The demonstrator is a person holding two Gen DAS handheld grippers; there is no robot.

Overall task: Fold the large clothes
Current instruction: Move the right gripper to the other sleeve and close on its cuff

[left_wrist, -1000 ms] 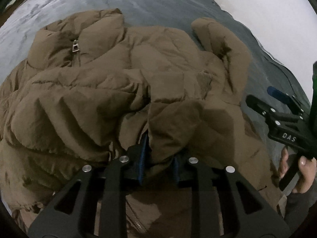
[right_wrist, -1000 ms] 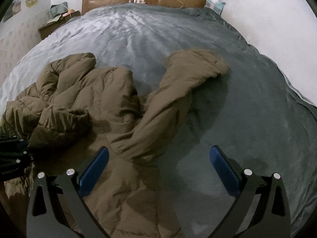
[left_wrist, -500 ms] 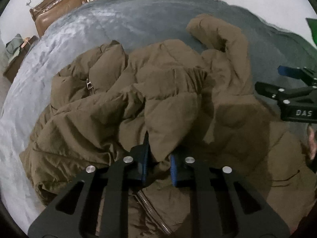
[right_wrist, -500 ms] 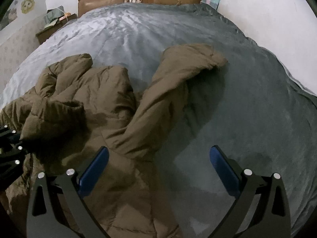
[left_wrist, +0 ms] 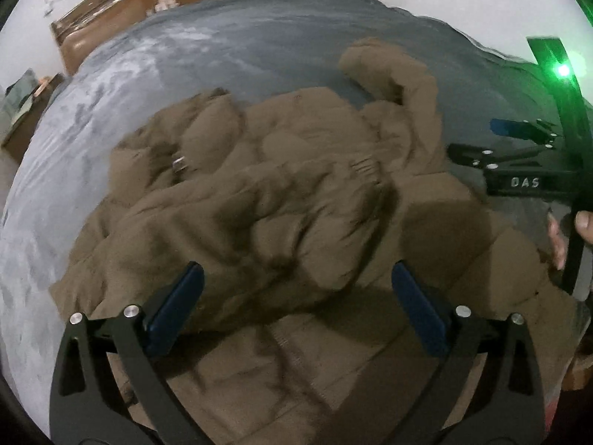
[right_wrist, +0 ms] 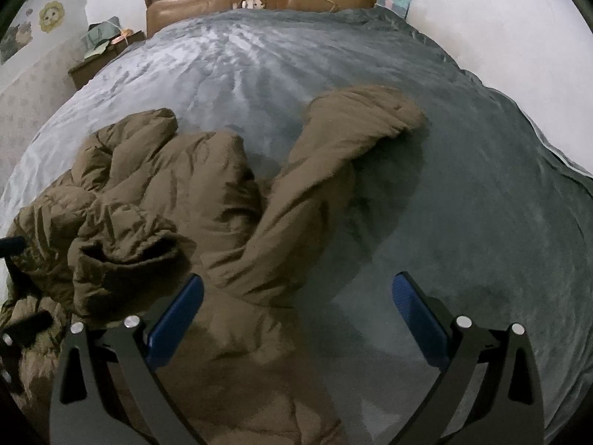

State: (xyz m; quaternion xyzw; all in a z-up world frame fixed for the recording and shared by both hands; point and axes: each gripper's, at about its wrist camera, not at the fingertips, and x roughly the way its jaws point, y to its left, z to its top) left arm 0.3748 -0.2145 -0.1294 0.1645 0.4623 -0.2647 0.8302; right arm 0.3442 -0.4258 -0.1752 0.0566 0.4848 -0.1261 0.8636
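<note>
Bedroom | Left claw has just sprung wide, dropping the folded-over sleeve onto the brown puffer jacket, which lies rumpled on the grey bed | Right claw hangs wide, empty | Far sleeve remains unfolded.

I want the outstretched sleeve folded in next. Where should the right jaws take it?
Grip the sleeve at its cuff, coming from the bare blanket on its right: that end lies free and flat, while its base is buried in the jacket.
</note>
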